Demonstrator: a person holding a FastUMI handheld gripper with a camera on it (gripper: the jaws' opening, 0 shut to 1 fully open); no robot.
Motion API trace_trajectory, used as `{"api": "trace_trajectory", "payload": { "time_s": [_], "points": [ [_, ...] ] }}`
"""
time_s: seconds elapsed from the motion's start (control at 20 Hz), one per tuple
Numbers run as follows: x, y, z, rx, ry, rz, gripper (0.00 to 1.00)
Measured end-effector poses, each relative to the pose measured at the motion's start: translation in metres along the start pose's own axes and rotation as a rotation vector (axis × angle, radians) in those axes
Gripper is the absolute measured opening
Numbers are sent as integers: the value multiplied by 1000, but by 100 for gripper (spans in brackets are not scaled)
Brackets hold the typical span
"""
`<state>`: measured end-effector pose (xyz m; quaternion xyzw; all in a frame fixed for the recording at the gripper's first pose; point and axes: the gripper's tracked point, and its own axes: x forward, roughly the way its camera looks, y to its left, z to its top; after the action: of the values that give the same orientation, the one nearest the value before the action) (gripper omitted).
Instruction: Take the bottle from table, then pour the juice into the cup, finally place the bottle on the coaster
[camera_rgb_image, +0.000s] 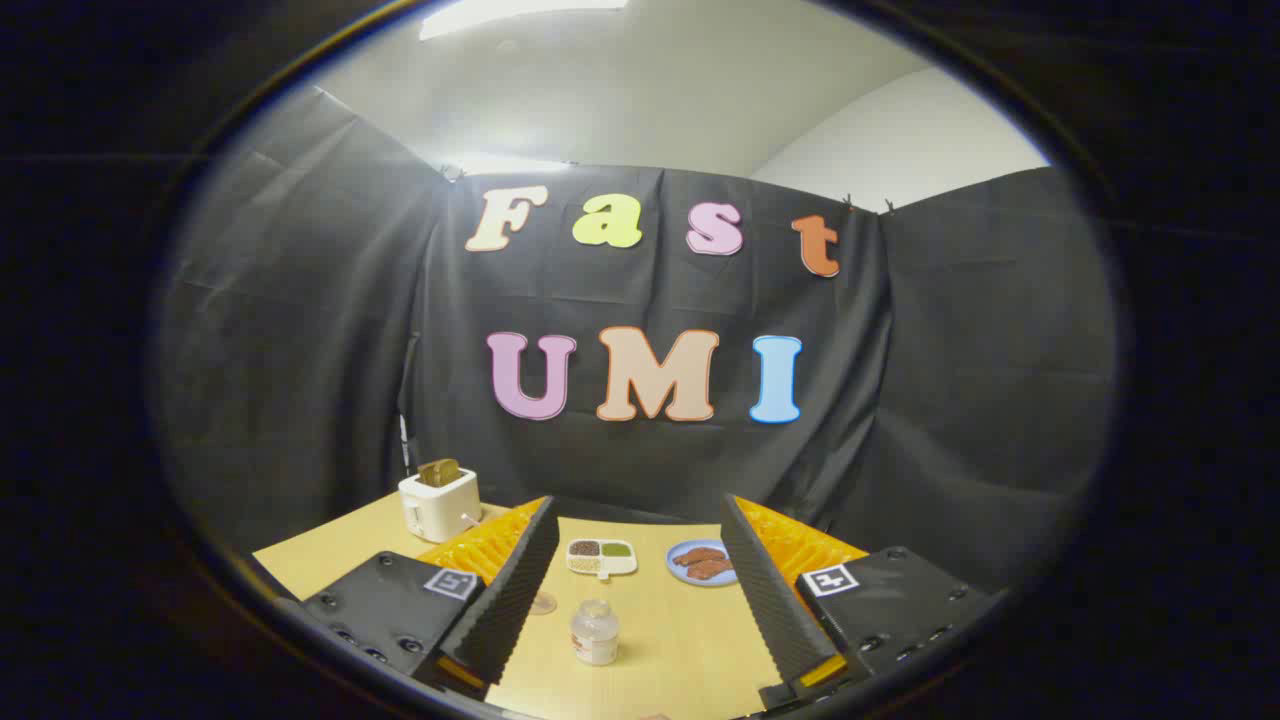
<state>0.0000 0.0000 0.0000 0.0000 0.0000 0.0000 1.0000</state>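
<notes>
A small clear bottle (594, 632) with a pale label stands upright on the light wooden table (690, 630), between my two fingers and a little ahead of them, nearer the left one. My gripper (640, 590) is open, held above the table, with nothing touching its pads. A small round brownish thing (543, 603), perhaps the coaster, peeks out beside the left finger, partly hidden by it.
A white toaster (438, 505) with a slice of bread in it stands at the back left. Beyond the bottle lie a white divided dish (601, 556) with small foods and a blue plate (688, 572) with brown pieces. Black cloth walls close the booth.
</notes>
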Motion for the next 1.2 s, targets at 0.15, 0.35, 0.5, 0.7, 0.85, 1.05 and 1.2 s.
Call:
{"api": "trace_trajectory", "payload": {
  "time_s": [0.15, 0.35, 0.5, 0.7, 0.85, 1.05, 1.2],
  "points": [
    [0, 5, -12, -2, 8, 15, 100],
    [-1, 15, -33, -7, 27, 30, 100],
    [1, 23, -46, -18, 38, 39, 100],
    [0, 35, -65, -9, 33, 70, 100],
    [0, 39, -90, 18, 49, 98, 100],
    [0, 39, -130, 14, 80, 102, 100],
    [-2, 44, -159, 13, 102, 116, 100]
  ]
}}
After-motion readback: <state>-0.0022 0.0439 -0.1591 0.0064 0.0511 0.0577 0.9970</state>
